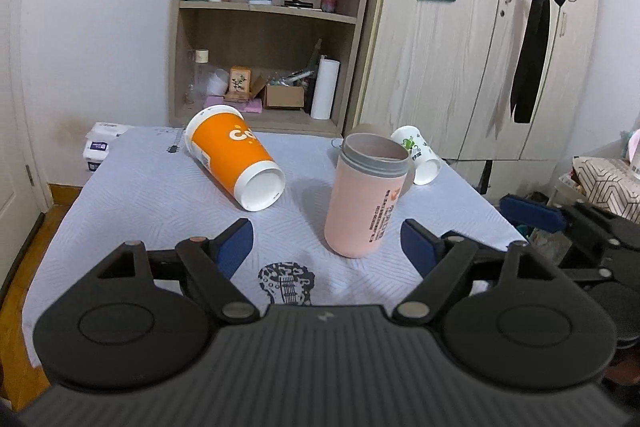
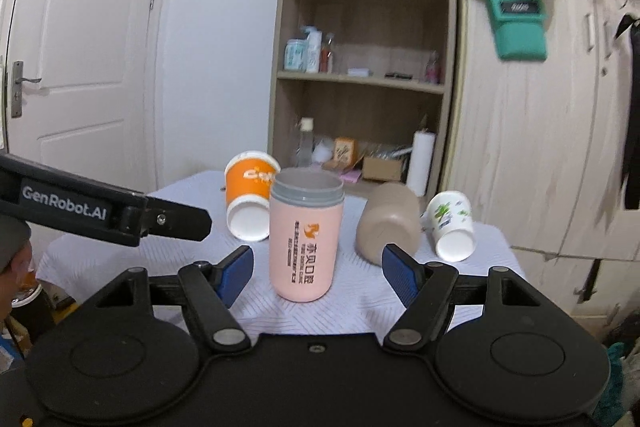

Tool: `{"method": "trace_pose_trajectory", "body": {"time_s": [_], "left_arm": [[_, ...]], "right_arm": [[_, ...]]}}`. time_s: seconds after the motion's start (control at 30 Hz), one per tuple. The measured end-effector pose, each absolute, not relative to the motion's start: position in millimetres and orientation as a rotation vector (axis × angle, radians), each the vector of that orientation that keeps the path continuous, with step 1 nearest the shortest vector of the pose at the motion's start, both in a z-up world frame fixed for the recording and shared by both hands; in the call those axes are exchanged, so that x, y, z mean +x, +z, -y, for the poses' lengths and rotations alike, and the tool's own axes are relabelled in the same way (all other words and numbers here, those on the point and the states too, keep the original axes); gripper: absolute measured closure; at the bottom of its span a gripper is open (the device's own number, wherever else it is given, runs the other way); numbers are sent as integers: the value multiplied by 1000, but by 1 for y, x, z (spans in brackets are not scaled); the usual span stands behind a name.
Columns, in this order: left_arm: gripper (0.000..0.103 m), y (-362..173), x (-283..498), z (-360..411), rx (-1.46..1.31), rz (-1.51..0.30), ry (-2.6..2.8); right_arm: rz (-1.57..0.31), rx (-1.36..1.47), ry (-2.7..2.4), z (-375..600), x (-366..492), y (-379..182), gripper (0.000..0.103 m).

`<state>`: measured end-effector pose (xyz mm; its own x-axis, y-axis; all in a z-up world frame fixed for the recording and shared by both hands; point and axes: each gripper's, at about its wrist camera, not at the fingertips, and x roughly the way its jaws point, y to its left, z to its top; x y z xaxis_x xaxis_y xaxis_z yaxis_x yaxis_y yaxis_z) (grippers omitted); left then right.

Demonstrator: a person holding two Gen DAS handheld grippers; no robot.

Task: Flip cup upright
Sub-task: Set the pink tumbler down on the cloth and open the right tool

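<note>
A pink cup [image 1: 362,199] with a grey rim stands upright on the table, mouth up; it also shows in the right wrist view [image 2: 304,241]. An orange paper cup [image 1: 234,157] [image 2: 250,201] lies on its side. A white cup with green print [image 1: 418,155] [image 2: 450,225] lies on its side. A beige cup [image 2: 390,223] lies on its side behind the pink one. My left gripper [image 1: 328,247] is open and empty, just short of the pink cup. My right gripper [image 2: 318,273] is open and empty, its fingers either side of the pink cup without touching.
The table has a light patterned cloth [image 1: 160,219] with a guitar print. A wooden shelf unit [image 1: 272,27] and wardrobe [image 1: 480,59] stand behind it. The right gripper shows at the table's right edge [image 1: 560,223]; the left gripper's body crosses the left side [image 2: 104,211].
</note>
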<state>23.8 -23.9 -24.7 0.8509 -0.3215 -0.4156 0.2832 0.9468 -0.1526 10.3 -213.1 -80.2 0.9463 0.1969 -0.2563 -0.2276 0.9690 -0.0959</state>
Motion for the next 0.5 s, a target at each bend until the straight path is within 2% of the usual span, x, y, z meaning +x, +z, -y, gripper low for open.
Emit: {"method": "trace_pose_trajectory", "body": {"time_s": [0.5], "left_arm": [[17, -16, 13, 10, -87, -407, -259]], "right_arm": [[-228, -81, 89, 220, -3, -66, 23]]}}
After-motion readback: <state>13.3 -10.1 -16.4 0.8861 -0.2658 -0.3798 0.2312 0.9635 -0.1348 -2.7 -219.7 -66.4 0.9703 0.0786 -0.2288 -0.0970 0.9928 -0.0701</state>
